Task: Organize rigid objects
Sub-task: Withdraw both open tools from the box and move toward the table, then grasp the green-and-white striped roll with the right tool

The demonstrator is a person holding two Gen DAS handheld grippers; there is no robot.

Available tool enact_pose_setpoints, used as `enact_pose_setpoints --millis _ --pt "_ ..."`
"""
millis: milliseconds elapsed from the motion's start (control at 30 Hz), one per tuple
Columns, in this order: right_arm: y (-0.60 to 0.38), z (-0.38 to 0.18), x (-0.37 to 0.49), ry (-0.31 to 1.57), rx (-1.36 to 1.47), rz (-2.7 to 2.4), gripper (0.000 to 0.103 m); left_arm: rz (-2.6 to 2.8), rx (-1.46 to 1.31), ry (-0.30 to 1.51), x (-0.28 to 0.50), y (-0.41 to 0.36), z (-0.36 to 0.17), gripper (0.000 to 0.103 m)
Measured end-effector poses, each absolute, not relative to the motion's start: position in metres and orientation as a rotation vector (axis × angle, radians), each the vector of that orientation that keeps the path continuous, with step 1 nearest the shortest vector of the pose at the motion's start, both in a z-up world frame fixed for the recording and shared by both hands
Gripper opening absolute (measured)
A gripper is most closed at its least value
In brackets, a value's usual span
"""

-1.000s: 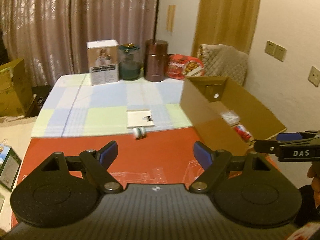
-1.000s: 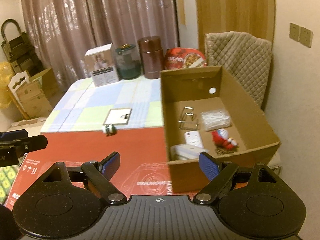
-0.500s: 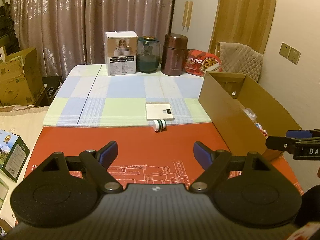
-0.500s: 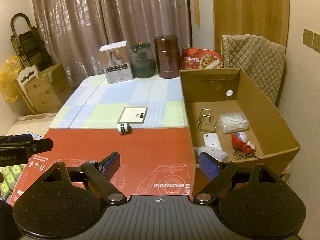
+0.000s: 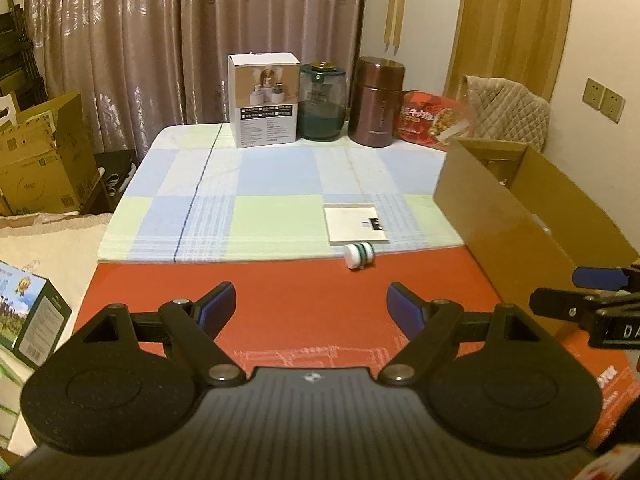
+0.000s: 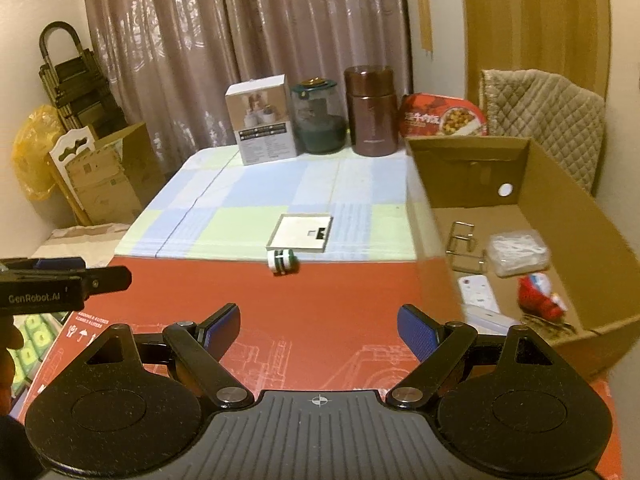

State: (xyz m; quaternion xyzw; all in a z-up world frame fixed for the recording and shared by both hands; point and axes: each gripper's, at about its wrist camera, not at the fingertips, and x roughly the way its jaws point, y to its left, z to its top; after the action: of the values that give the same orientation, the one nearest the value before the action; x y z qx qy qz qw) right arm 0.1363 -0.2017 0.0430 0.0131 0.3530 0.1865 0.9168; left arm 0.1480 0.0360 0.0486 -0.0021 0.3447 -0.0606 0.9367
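Peeking from your left claw (image 5: 310,306), the cardboard box (image 5: 516,220) hides nearly everything inside behind its near wall, and your right claw (image 6: 319,324) is cut off at that frame's edge. Both claws gape wide, holding nothing. That white-and-green roll (image 6: 282,261) lies on the worktop (image 6: 320,312), beside the flat white card (image 6: 302,232).

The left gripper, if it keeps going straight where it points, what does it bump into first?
Probably the red board on the table. The left gripper is open, empty and tilted down at it. The little white roll lies farther ahead, slightly right.
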Motion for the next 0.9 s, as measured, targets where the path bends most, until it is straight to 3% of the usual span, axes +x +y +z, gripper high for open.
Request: enact_pose_setpoints --millis 767,900 --pt "-0.125 -0.064 0.249 0.711 -0.035 0.434 0.082 -0.158 -0.013 0.756 0.273 0.062 -0.046 0.080" --pt "-0.112 -0.079 0.262 0.716 -0.058 0.446 0.072 -0.173 -0.003 0.743 0.286 0.065 -0.048 0.080"
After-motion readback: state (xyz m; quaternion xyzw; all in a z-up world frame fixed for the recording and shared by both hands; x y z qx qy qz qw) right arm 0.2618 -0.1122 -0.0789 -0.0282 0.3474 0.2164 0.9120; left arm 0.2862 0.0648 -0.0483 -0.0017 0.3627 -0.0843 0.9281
